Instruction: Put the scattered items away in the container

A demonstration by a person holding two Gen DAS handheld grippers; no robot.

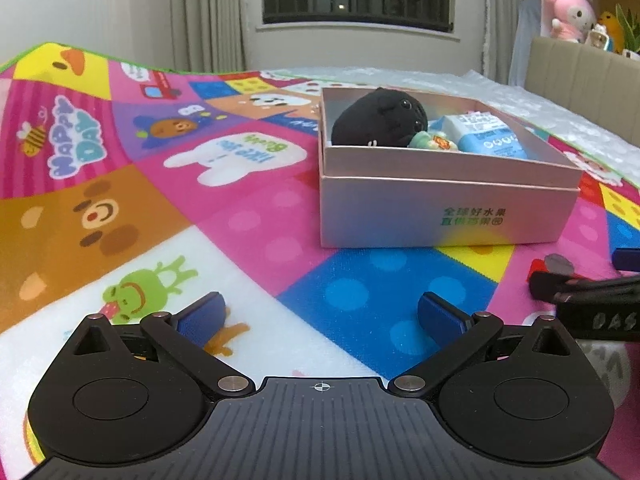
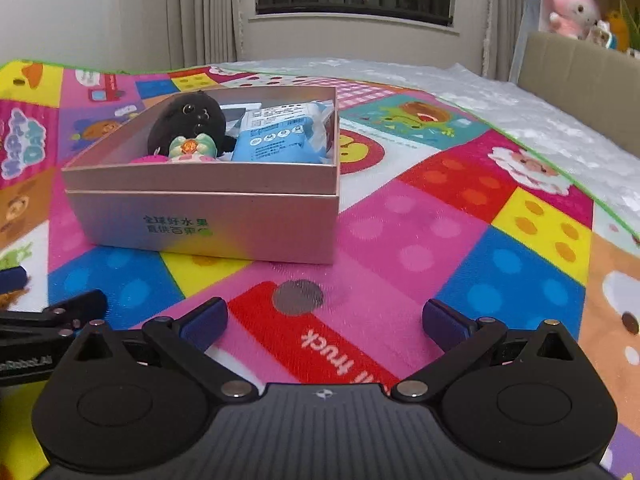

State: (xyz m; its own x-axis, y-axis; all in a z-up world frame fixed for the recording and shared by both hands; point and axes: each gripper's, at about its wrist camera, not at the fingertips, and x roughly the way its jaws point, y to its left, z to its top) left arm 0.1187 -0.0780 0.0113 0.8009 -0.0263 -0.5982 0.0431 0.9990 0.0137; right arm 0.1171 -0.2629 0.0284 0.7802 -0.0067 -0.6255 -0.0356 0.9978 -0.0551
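Observation:
A pink cardboard box (image 1: 440, 216) (image 2: 208, 220) stands on the colourful play mat. In it lie a black plush toy (image 1: 380, 120) (image 2: 188, 120), a small green figurine (image 1: 432, 142) (image 2: 192, 148) and a blue and white packet (image 1: 488, 136) (image 2: 280, 136). My left gripper (image 1: 322, 314) is open and empty, low over the mat in front of the box. My right gripper (image 2: 326, 318) is open and empty, in front of the box; it also shows at the right edge of the left wrist view (image 1: 592, 292).
The play mat (image 1: 120, 200) (image 2: 480, 220) covers a bed. White bubble wrap (image 2: 520, 108) lies beyond its far edge. A beige headboard (image 1: 584, 72) with plush toys (image 1: 564, 12) stands at the right. A window and curtains are behind.

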